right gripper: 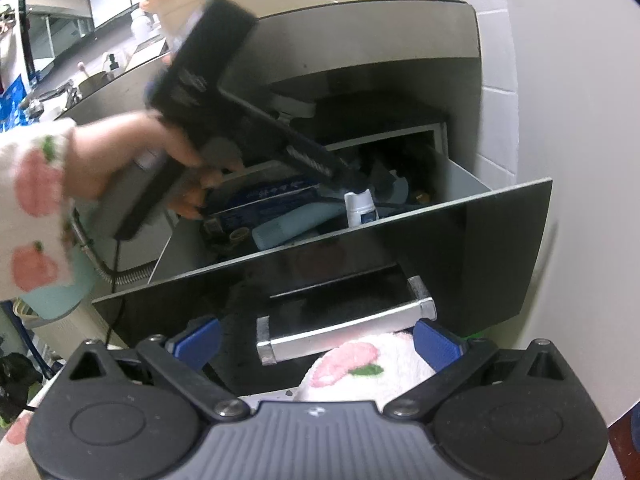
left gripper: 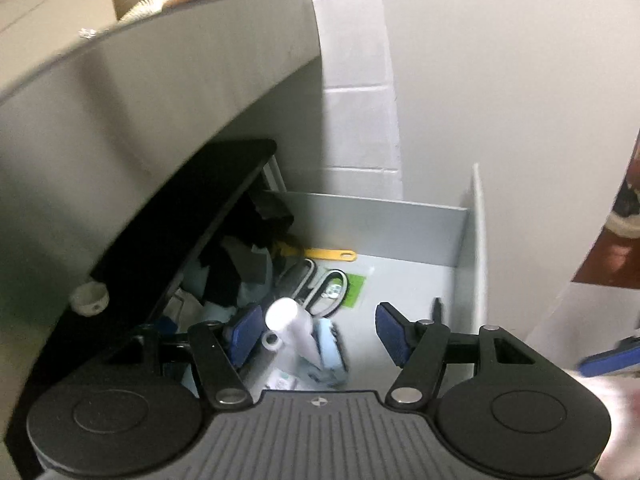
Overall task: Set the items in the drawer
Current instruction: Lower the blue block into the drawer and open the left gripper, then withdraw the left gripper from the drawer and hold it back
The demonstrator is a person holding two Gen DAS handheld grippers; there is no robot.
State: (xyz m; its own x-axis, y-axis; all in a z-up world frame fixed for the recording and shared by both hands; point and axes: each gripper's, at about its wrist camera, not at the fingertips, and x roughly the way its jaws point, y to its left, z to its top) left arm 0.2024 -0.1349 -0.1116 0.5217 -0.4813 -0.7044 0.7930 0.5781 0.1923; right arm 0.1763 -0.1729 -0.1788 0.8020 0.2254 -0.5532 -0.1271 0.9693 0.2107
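Note:
The grey drawer (left gripper: 404, 216) stands pulled out and also shows in the right wrist view (right gripper: 460, 176). My left gripper (left gripper: 318, 332) is open above it, over a white bottle (left gripper: 294, 326) that stands loose among the clutter; the bottle also shows in the right wrist view (right gripper: 360, 208). Scissors (left gripper: 326, 292) and a yellow tool (left gripper: 320, 254) lie further in. My right gripper (right gripper: 318, 344) is open and empty in front of the drawer's dark front panel (right gripper: 460, 248), just below its metal handle (right gripper: 344, 336). The left gripper (right gripper: 348, 178) reaches into the drawer from the upper left.
The cabinet top (left gripper: 160, 80) overhangs the drawer on the left. A white wall (left gripper: 520, 100) runs close on the right. A blue box (right gripper: 268, 200) and a light blue tube (right gripper: 296, 226) lie in the drawer. A pink-patterned sleeve (right gripper: 360, 364) lies between my right fingers.

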